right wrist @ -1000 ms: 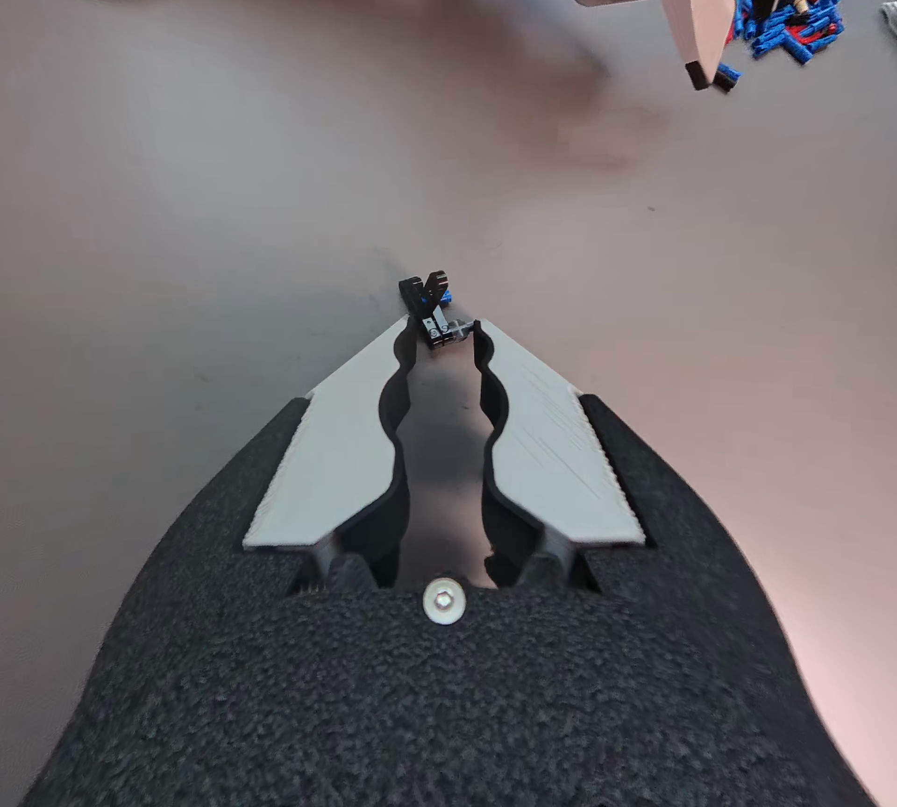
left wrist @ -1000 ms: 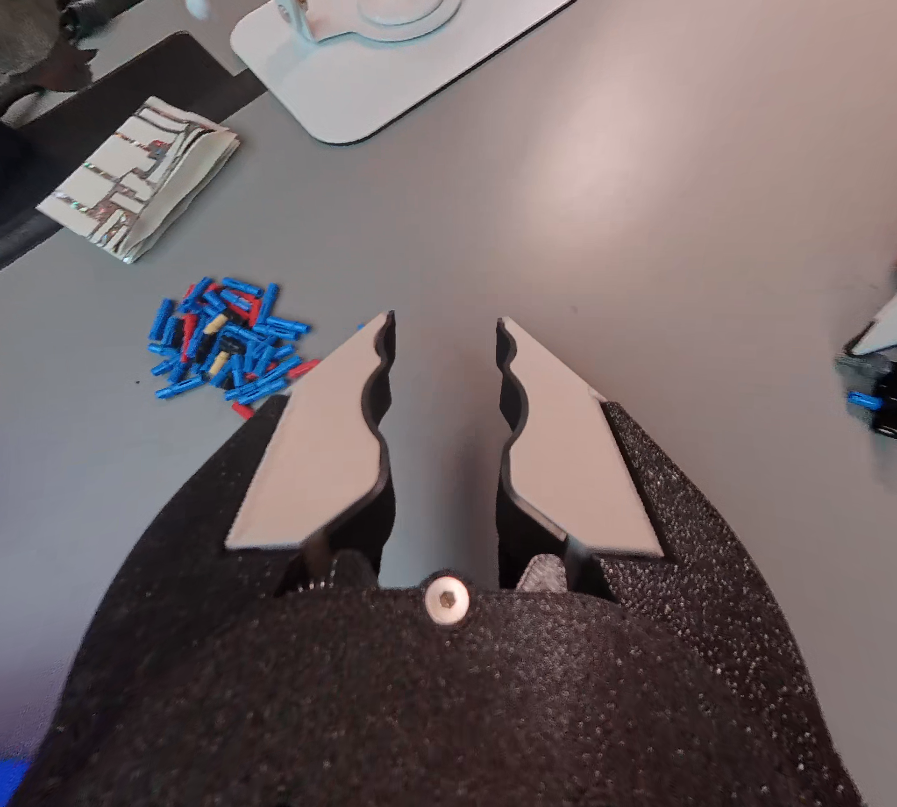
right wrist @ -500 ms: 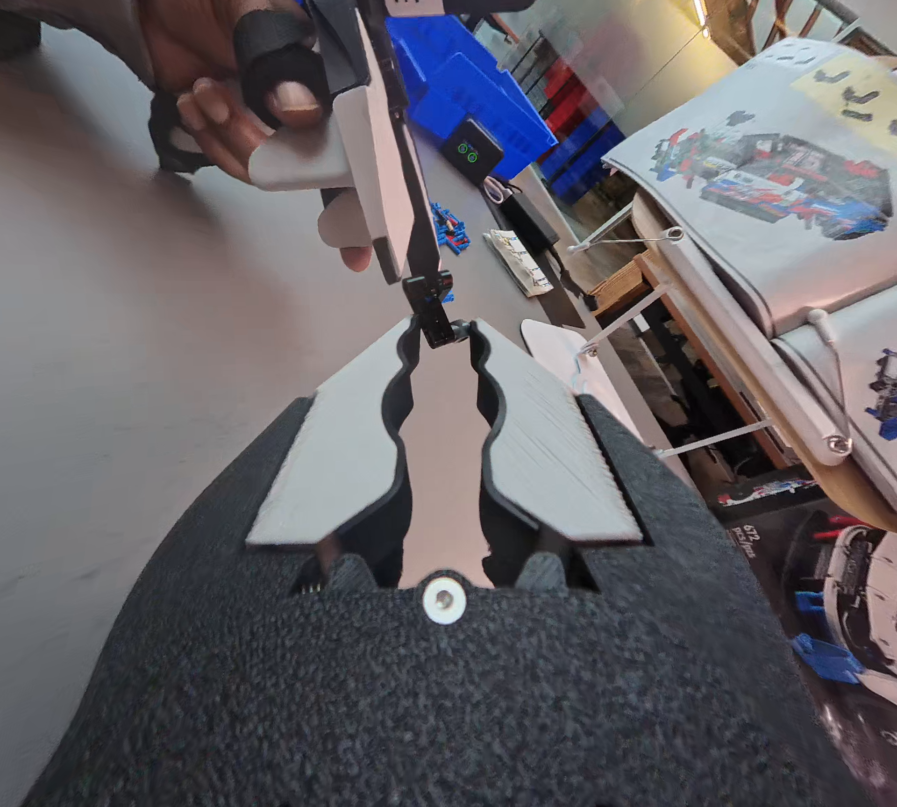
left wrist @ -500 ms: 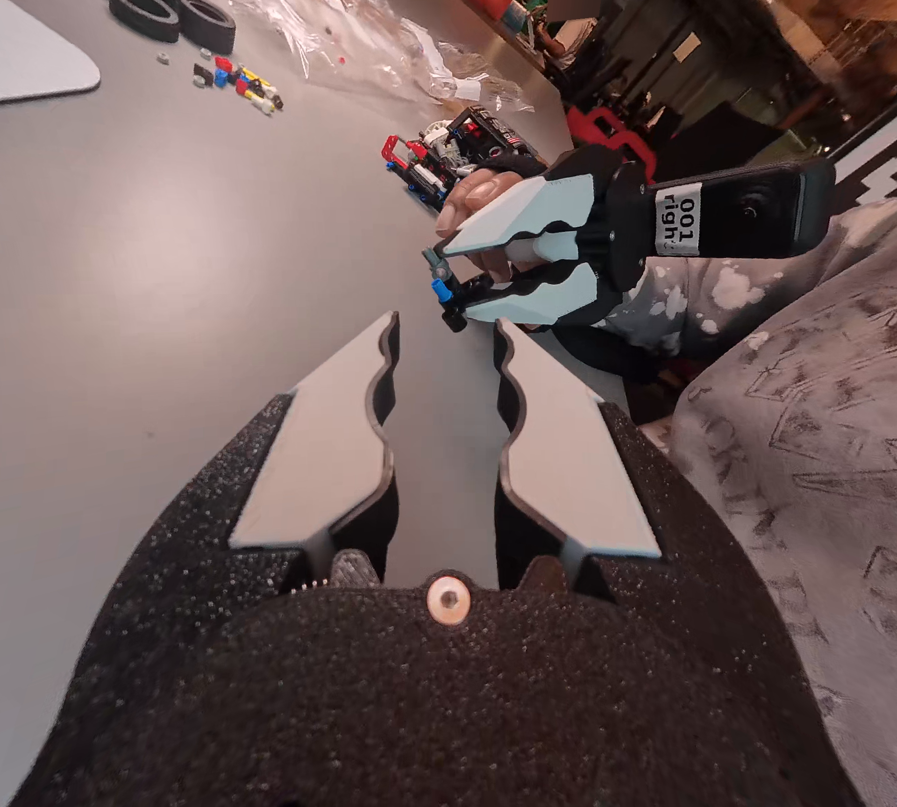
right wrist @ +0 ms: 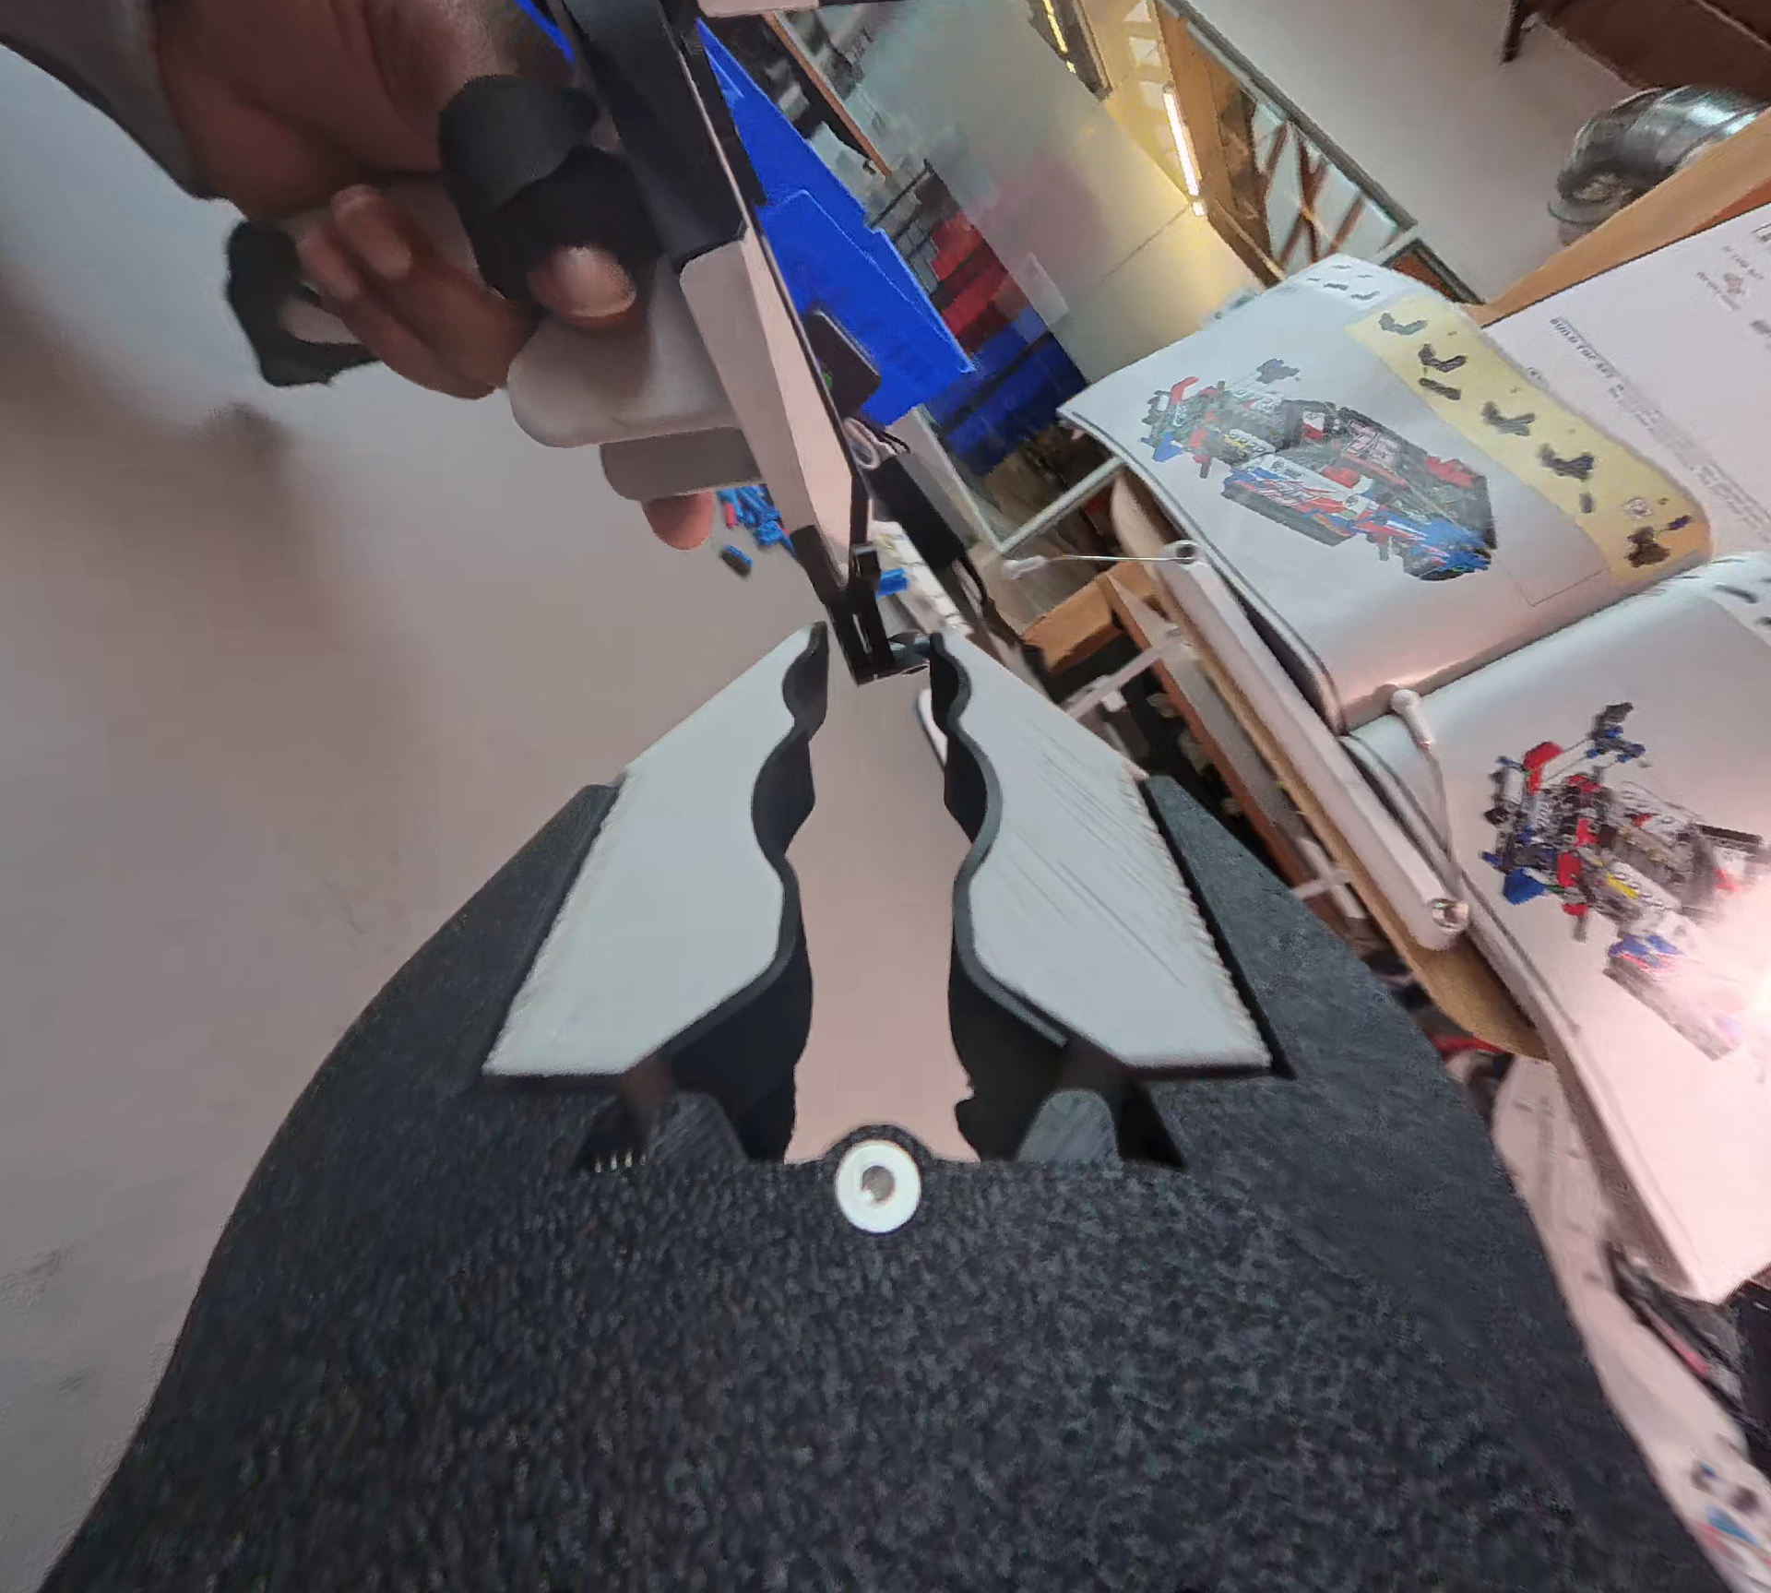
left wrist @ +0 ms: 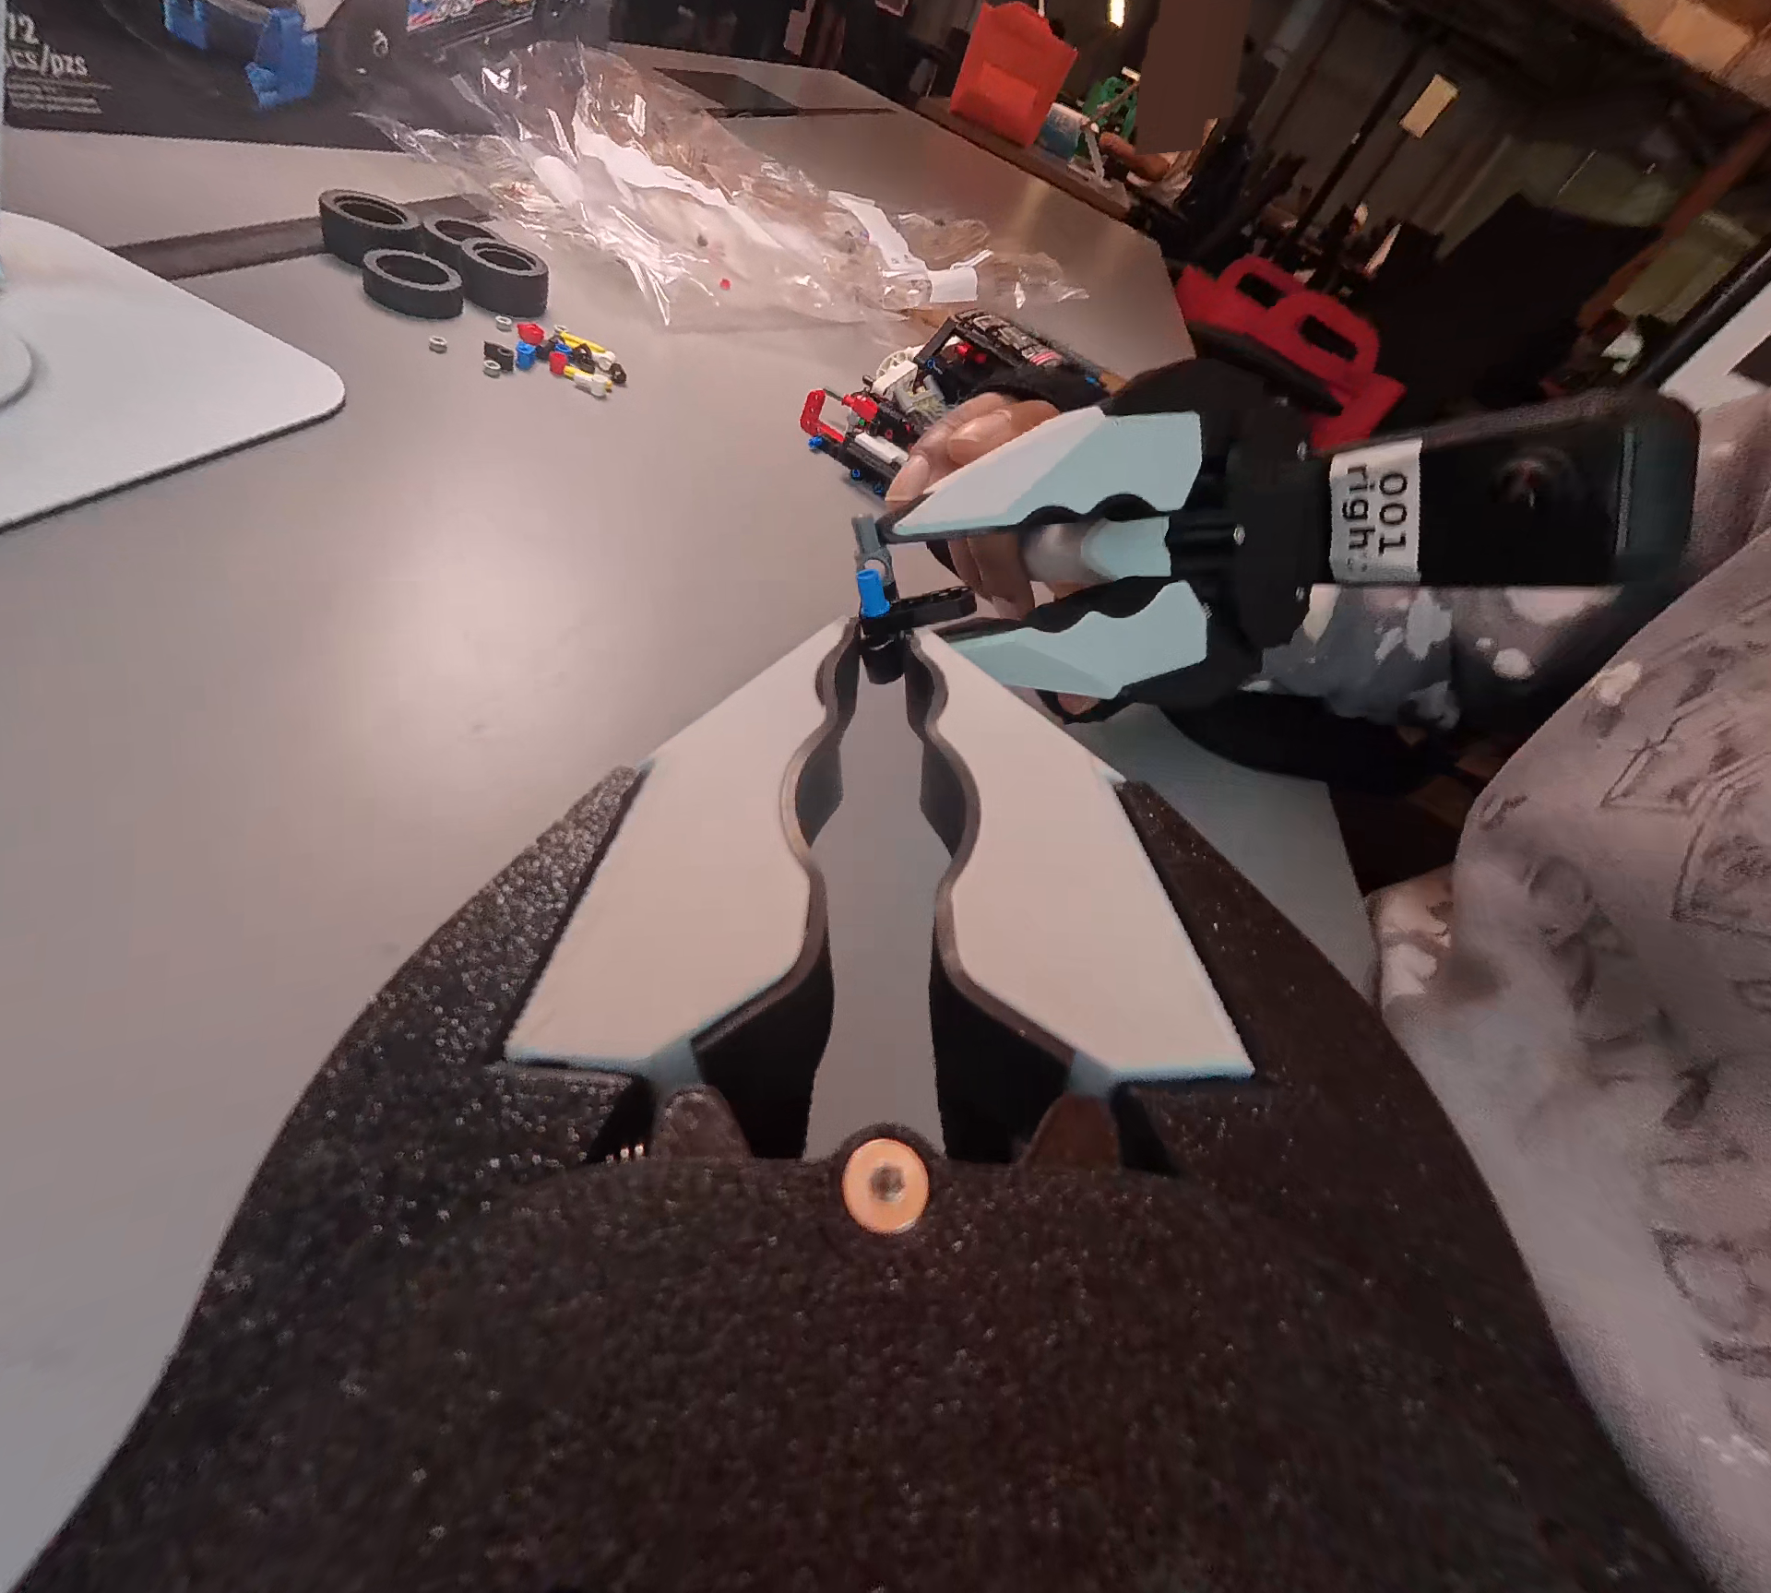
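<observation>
The left tongs (left wrist: 880, 658) are nearly together, their tips clamped on the lower end of a small black brick assembly (left wrist: 896, 622) carrying a blue pin (left wrist: 870, 592). The right tongs (left wrist: 910, 579), coming in from 3 o'clock in the left wrist view, stand apart around the same assembly, the upper tip touching its grey end; whether they grip it I cannot tell. In the right wrist view the right tongs (right wrist: 874, 648) show a gap, with the assembly (right wrist: 870, 622) between the tips and the left tongs (right wrist: 843, 569) reaching down from 11 o'clock. On the grey bench (left wrist: 287, 684) at 10 o'clock lie four black tyres (left wrist: 436, 265), loose coloured pieces (left wrist: 561, 359), clear plastic bags (left wrist: 728, 215) and, at 12 o'clock, a partly built model car (left wrist: 934, 387). An open instruction booklet (right wrist: 1390, 474) sits at 2 o'clock in the right wrist view.
</observation>
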### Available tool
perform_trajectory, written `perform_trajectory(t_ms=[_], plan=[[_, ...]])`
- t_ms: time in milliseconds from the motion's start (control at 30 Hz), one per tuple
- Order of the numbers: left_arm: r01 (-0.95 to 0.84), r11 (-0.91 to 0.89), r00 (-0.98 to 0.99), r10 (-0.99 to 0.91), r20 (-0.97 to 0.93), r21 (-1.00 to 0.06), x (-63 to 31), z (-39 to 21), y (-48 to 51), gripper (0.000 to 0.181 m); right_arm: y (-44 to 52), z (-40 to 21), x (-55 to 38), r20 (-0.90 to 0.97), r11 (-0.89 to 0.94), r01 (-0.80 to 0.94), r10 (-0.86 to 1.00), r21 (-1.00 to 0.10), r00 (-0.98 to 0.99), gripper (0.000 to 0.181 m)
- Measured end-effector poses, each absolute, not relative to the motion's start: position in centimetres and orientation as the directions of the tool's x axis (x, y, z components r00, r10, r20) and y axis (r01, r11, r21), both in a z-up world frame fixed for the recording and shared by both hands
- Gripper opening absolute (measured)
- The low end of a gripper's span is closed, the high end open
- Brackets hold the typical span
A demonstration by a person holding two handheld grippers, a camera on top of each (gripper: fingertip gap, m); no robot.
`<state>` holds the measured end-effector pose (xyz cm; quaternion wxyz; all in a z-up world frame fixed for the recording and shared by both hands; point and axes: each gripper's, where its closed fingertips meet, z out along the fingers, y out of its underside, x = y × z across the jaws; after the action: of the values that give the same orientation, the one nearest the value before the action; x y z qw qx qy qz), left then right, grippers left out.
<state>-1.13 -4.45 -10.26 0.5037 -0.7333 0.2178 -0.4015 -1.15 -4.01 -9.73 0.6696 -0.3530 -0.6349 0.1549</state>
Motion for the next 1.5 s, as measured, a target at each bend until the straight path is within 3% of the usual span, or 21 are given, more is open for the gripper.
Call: perform_trajectory(t_ms=[100,200,433,767,867,967,1100,1167,1500], plan=[[-0.095,-0.278,0.626,-0.763,0.16,-0.956,-1.6,-10.8,-4.8,0.007,-4.7,-10.7,-0.9,0.516,0.504,0.19,0.857,-0.843,0.017,0.033],[-0.293,-0.179,0.601,-0.799,-0.035,-0.939,-1.4,-11.8,-5.6,0.007,-4.8,-10.7,0.0,0.269,0.281,0.166,0.959,-0.945,-0.09,0.025],[-0.388,-0.156,0.437,-0.899,-0.032,-0.908,1.1,-13.2,-8.4,0.007,-7.7,-13.8,1.1,0.125,0.226,0.291,0.936,-0.93,-0.329,0.014],[-0.441,-0.192,0.373,-0.928,0.016,-0.877,1.2,-14.5,-9.7,0.007,-9.1,-14.4,1.4,0.063,0.204,0.322,0.915,-0.924,-0.399,0.008],[-0.384,-0.203,0.408,-0.912,0.032,-0.901,0.9,-13.8,-9.0,0.007,-8.4,-13.8,1.1,0.057,0.172,0.3,0.933,-0.938,-0.355,0.007],[-0.211,-0.248,0.462,-0.877,0.128,-0.946,0.3,-11.7,-7.7,0.028,-7.5,-10.1,0.8,-0.093,-0.046,0.152,0.944,-0.987,-0.318,0.007],[-0.01,-0.291,0.42,-0.87,0.26,-0.957,1.0,-9.2,-7.5,0.017,-7.0,-7.7,0.4,-0.254,-0.257,0.032,0.915,-0.966,-0.314,0.007],[0.025,-0.29,0.416,-0.868,0.273,-0.957,1.2,-8.6,-7.4,0.009,-7.4,-7.9,0.2,-0.274,-0.277,0.04,0.902,-0.96,-0.334,0.007],[0.028,-0.364,0.406,-0.847,0.343,-0.931,1.2,-9.3,-7.3,0.006,-7.3,-8.8,0.4,-0.237,-0.219,0.09,0.914,-0.972,-0.329,0.007]])
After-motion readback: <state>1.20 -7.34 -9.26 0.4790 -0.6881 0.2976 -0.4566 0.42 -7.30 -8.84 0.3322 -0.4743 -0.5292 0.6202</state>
